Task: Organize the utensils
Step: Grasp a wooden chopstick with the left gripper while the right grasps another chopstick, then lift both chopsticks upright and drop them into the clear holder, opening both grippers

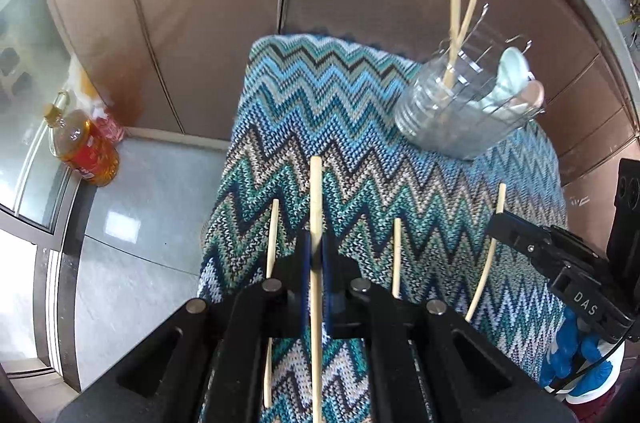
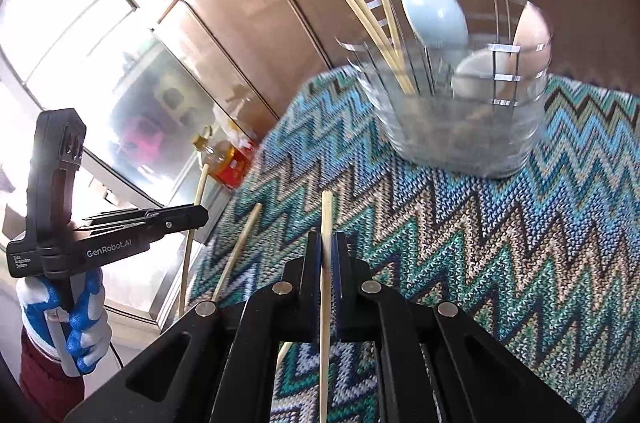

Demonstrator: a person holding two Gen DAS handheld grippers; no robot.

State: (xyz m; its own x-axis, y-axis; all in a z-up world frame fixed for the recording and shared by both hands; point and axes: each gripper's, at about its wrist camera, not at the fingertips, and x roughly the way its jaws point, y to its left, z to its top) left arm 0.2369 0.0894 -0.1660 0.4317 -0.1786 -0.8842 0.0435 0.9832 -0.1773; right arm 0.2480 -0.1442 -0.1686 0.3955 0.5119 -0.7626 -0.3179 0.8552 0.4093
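Chopsticks clamped, one pale wooden stick [image 1: 316, 207] per gripper [image 1: 316, 259] [image 2: 327, 255]; next I aim both into the clear ribbed holder [image 2: 460, 127].

"GenRobot.AI" on the left tool [image 2: 192, 215], "DAS" on the right tool [image 1: 498, 223]

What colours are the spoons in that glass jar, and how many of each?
Pale blue spoon: 1
White spoon: 1
Pinkish spoon: 1
Total: 3
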